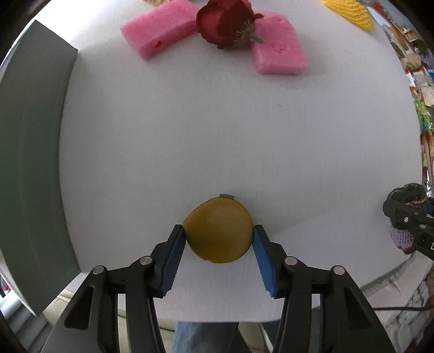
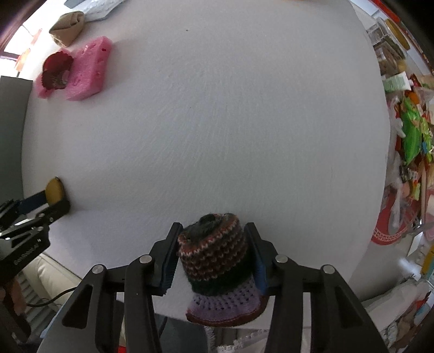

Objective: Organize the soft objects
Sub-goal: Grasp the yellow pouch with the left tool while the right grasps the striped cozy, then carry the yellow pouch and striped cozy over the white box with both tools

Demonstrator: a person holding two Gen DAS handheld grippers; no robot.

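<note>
My left gripper (image 1: 219, 233) is shut on a round mustard-yellow soft pouch (image 1: 219, 234) with a small metal tab, near the table's front edge. My right gripper (image 2: 213, 247) is shut on a striped crocheted hat (image 2: 217, 260) with a lilac brim, also at the front edge. Each gripper shows in the other's view: the right one with the hat (image 1: 407, 217), the left one with the pouch (image 2: 54, 191). Two pink foam blocks (image 1: 160, 30) (image 1: 279, 46) lie at the far side with a dark red fabric flower (image 1: 227, 21) between them.
The white round table (image 1: 217, 135) bears everything. A dark green panel (image 1: 29, 163) stands along its left side. A yellow foam net (image 1: 350, 12) lies far right. A tan cloth bundle (image 2: 67, 27) lies far left beyond the foam. Cluttered packaging (image 2: 409, 135) sits off the right edge.
</note>
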